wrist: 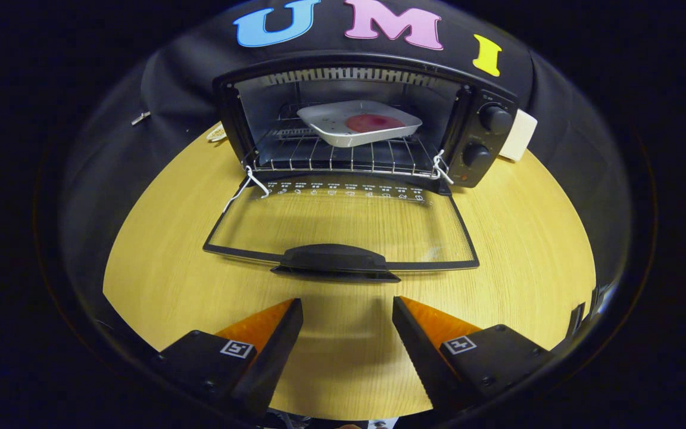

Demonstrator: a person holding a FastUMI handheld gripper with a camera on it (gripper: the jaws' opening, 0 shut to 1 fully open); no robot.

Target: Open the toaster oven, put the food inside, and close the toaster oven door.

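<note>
A black toaster oven [486,143] stands at the far side of a wooden table [527,250]. Its glass door [343,223] lies folded down flat toward me, with the black handle [334,261] at its near edge. Inside, on the wire rack [331,158], rests a white square dish [358,122] holding a round red piece of food [374,123]. My gripper [348,307] is open over the bare table, a short way before the door handle, with nothing between its fingers.
Two knobs [495,119] sit on the oven's right panel. A cream-coloured box [520,136] stands behind the oven's right side. White cords [253,182] hang at both door hinges. The black cloth wall rises close behind the oven.
</note>
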